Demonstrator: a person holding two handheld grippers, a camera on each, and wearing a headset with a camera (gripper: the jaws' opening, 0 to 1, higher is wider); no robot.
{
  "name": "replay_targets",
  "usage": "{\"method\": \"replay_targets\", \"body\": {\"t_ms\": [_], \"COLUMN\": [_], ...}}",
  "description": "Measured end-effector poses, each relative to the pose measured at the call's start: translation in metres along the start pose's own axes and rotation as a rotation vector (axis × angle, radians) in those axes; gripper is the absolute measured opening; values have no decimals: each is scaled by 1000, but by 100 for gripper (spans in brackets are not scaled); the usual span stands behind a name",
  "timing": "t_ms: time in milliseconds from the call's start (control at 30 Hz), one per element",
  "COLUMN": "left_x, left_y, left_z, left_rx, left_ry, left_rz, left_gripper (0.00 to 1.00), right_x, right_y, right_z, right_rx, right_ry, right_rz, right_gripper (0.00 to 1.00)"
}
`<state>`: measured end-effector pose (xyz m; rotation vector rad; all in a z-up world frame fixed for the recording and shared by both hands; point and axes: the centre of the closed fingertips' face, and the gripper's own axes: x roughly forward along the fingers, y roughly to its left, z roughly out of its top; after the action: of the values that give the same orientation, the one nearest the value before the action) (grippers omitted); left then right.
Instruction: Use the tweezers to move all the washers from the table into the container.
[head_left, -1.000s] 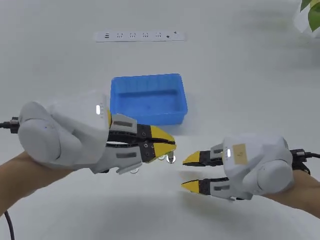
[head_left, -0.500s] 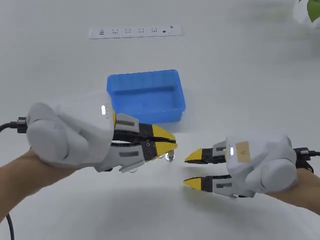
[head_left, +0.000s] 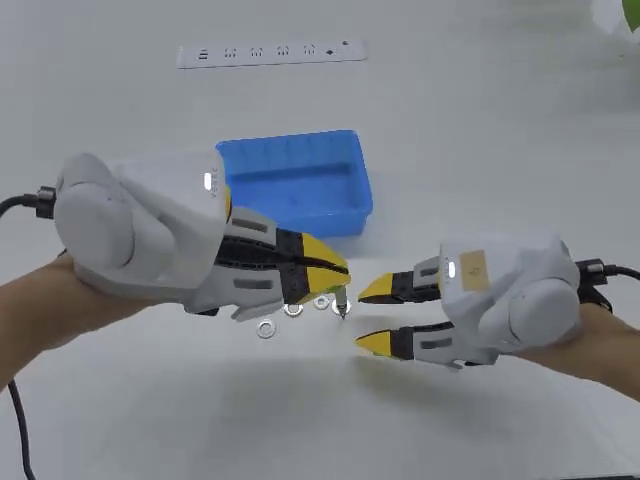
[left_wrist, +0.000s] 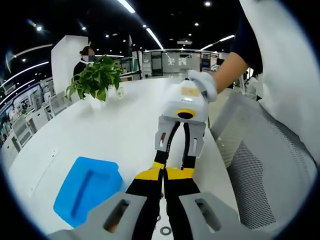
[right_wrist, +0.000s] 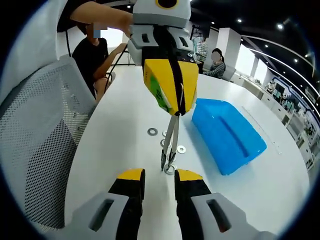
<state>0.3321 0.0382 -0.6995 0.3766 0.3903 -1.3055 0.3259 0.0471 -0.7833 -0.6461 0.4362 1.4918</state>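
The left claw (head_left: 338, 282) is clamped shut on thin silver metal tweezers (right_wrist: 171, 140). Their tips touch a small flat silver washer (right_wrist: 170, 169) lying on the white counter (head_left: 480, 130), with other loose washers (head_left: 265, 329) just left of it. I cannot tell whether it is pinched. A shallow pinch could flick it away or drop it short of the blue plastic container (head_left: 330, 225), farther off. The right claw (head_left: 365, 318) gapes empty just right of the tips and might jostle them.

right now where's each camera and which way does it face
Head view: on the headset, looking down at left gripper, right gripper, forearms, washers, blue container.
Left gripper view: on the left gripper, along its shut jaws toward the right gripper.
Right gripper view: on the right gripper, between its open jaws toward the tweezers.
All share the container.
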Motion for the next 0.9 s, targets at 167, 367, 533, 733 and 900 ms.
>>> {"method": "replay_targets", "body": {"t_ms": [167,367,533,733,900], "left_x": [1,2,2,4,6], "left_y": [0,-1,-2,-3,-2], "left_z": [0,1,0,1,1], "left_rx": [-6,-6,-1,1,2], "left_ry": [1,-1,1,-1,-1], "left_rz": [3,1,-2,-7,-9], "left_gripper": [4,4,4,4,4], "right_x": [7,14,14,14,12], "right_y": [-3,-4,-4,-4,-4], "right_z": [13,18,12,11,14], "right_rx": [-2,-11,-10,4,9], "right_ry": [-27,-24,-7,-9,-25], "right_rz": [25,60,89,99,101], "right_gripper": [24,17,13,12,12]}}
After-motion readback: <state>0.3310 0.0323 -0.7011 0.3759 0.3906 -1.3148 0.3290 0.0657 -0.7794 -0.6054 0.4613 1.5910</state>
